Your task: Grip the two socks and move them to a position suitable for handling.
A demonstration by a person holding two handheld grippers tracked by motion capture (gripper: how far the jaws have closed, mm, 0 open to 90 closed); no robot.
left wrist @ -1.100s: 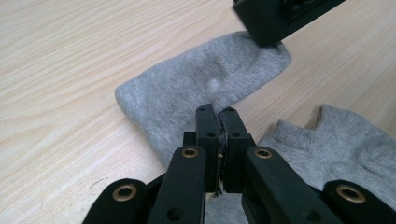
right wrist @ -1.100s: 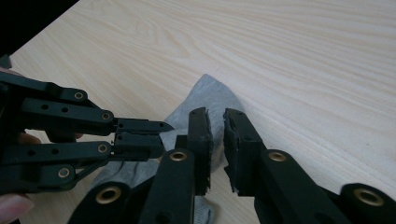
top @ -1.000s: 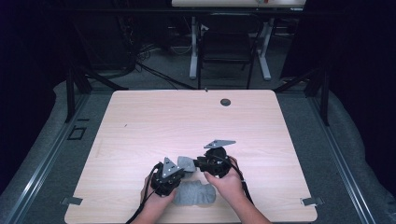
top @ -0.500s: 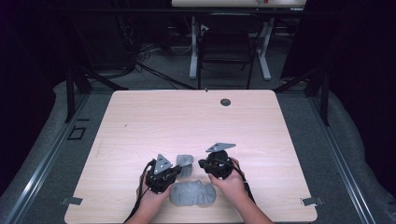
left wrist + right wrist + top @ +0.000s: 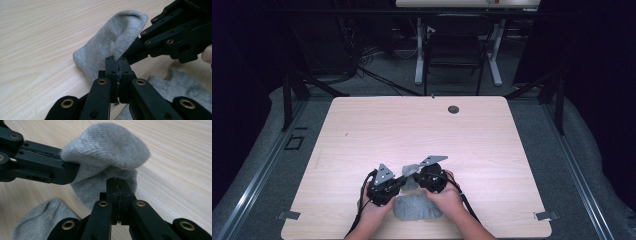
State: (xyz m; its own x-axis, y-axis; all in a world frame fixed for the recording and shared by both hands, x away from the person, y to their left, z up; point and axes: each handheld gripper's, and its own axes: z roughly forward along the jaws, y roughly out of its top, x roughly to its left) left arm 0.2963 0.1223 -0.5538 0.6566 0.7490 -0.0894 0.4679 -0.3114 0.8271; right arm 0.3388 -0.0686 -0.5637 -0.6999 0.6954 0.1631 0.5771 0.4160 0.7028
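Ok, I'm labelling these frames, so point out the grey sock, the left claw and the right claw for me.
grey sock (image 5: 110, 142), right gripper view, on its raised rounded fold.
left claw (image 5: 116, 65), left gripper view, at the tips of its shut jaws.
right claw (image 5: 117, 185), right gripper view, at the tips of its shut jaws.

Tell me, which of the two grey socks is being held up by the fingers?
The farther sock, pinched between both grippers and lifted off the table. The other sock lies flat by the near edge, between the person's hands.
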